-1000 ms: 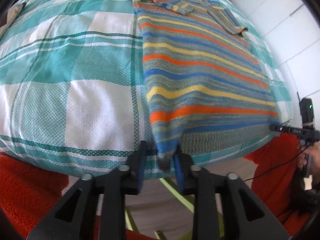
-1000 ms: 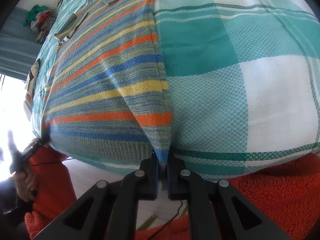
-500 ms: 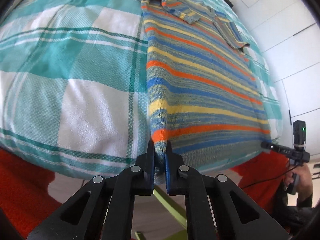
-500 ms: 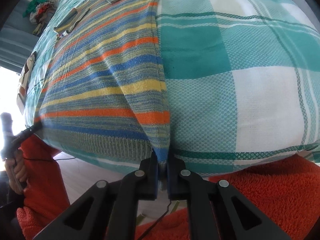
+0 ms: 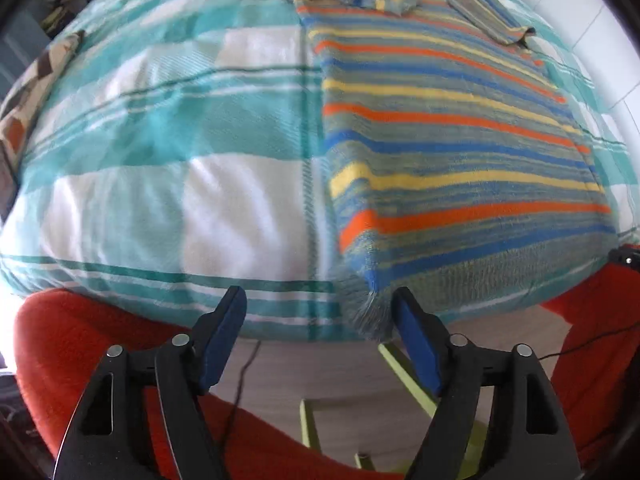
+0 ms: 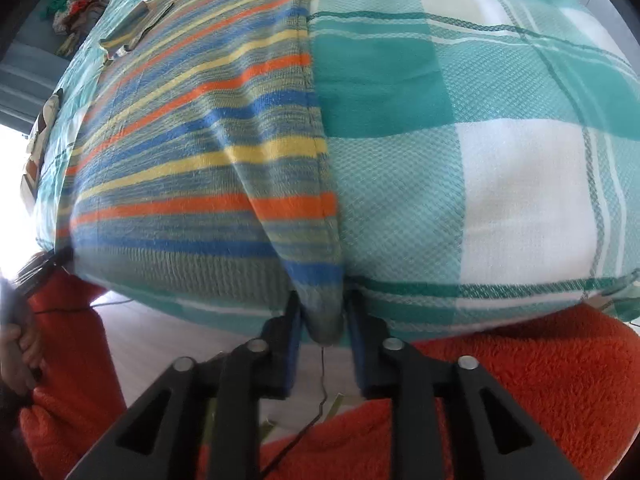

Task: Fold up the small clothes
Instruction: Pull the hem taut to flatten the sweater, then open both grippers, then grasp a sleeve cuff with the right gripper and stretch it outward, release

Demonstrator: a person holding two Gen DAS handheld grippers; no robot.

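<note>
1. Teal-and-white checked bedspread point(image 5: 168, 200) covers the bed on which we work; pale floor shows below its near edge, and a white wall rises beyond the far right side.
2. Our striped sweater point(image 5: 452, 152) lies flat on the bed, its ribbed hem hanging over the near edge and its long axis running from that edge toward the far side, where the sleeves lie folded across the chest.
3. We see the left tool point(image 5: 320, 336) with its jaws opening. The sweater's near-left hem corner point(image 5: 366, 312) droops between them, closer to the right-hand pad, and no pad presses it.
4. We see the right tool point(image 6: 322, 338) with its jaws opening too. The near-right hem corner point(image 6: 320, 308) sits in the gap, and the pads look just clear of the knit.
5. Both tools sit at the near edge, one at each hem corner, so neither is nearer. We judge any coming fold would carry the hem away from us along the sweater's length toward the collar.
6. Our red fleece sleeves point(image 6: 520, 380) frame the lower part of both views, and a pile of other clothes point(image 6: 76, 4) waits beyond the far-left corner of the bed.
</note>
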